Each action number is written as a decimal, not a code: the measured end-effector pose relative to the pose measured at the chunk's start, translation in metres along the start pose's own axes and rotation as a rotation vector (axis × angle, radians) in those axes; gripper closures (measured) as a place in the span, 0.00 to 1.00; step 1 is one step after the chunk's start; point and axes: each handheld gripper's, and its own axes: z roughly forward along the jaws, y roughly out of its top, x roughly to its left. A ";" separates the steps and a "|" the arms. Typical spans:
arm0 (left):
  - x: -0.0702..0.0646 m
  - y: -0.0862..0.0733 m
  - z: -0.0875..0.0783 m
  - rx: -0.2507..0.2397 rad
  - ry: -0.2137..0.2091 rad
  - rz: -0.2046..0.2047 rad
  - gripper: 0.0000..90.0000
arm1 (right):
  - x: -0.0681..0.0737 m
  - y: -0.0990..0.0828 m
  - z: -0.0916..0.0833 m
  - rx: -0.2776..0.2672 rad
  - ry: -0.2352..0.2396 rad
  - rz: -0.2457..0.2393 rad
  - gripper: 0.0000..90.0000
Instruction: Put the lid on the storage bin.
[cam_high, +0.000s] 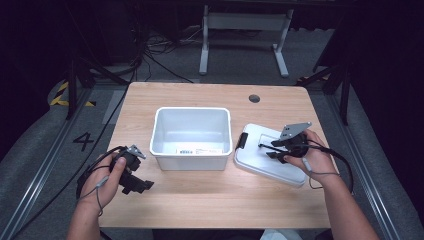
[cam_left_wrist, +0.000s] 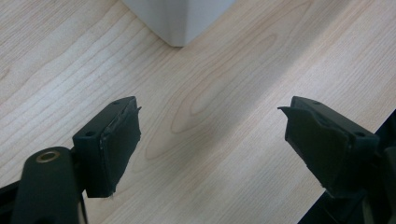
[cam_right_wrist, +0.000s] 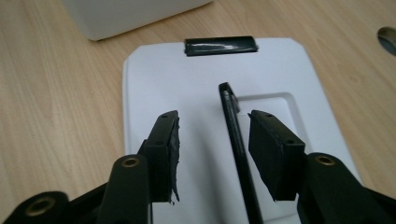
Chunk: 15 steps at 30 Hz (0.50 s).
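The white lid (cam_high: 270, 161) lay flat on the wooden table (cam_high: 200, 200), just right of my white bin (cam_high: 191, 137), its black latch (cam_right_wrist: 220, 45) at the end nearest the bin. Its thin black handle (cam_right_wrist: 238, 149) stood up between my right gripper's (cam_right_wrist: 212, 149) jaws, which were partly open, no pad pressing it that I could see. Grey floor, cables and a white desk frame (cam_high: 245, 35) lay beyond the table. My left gripper (cam_left_wrist: 210, 140) hung wide open over bare wood near the bin's corner, holding nothing.
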 end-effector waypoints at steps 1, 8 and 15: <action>0.000 0.000 0.000 0.003 0.001 -0.004 0.21 | -0.002 0.000 0.000 0.004 -0.019 0.000 0.61; 0.000 -0.002 0.002 0.006 -0.003 -0.012 0.21 | -0.008 -0.004 0.017 0.079 -0.043 -0.027 0.68; 0.003 -0.005 0.002 0.007 -0.001 -0.016 0.21 | -0.014 -0.007 0.029 0.180 -0.037 -0.067 0.82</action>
